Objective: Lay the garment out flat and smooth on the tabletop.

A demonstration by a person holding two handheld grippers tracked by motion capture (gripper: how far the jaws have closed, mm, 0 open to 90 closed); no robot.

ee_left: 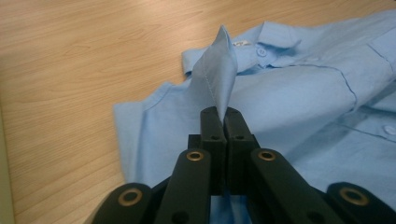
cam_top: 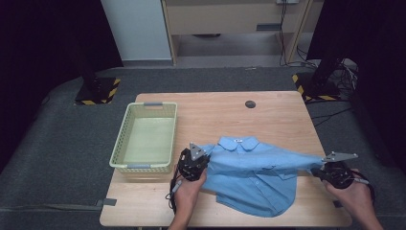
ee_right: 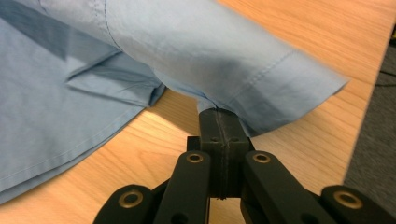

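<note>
Desk (cam_top: pixel 201 115), light wood, carries everything; its right edge is close to your right hand.

Blue shirt (cam_top: pixel 253 179) lies front-up on the near half of the desk, collar toward the far side, hem toward you. The right sleeve (cam_top: pixel 299 162) is drawn out taut toward the desk's right edge and lifted off the wood.

Pale yellow basket (cam_top: pixel 125 143) sits left of the shirt, just beside your left hand, nothing visible inside.

Left claw (ee_left: pixel 223 114): jaws fully together, pinching a fold of fabric at the shirt's left shoulder or sleeve; the fold stands up in a peak. Right claw (ee_right: pixel 219 119): jaws together, gripping the lower edge of the right sleeve just behind the cuff (ee_right: pixel 299 88).

Risks, judged from here:
- Both grips take only a thin bite of cloth. More pull on the right side could slip the sleeve out of the jaws.
- With the left claw pinning the other shoulder, a harder pull would drag the whole shirt sideways and wrinkle the body rather than flatten it.
- The cuff could trail off the desk's right edge.

In the way: the basket wall crowds any leftward move. A small dark disc (cam_top: pixel 250 104) on the far side is well apart.
</note>
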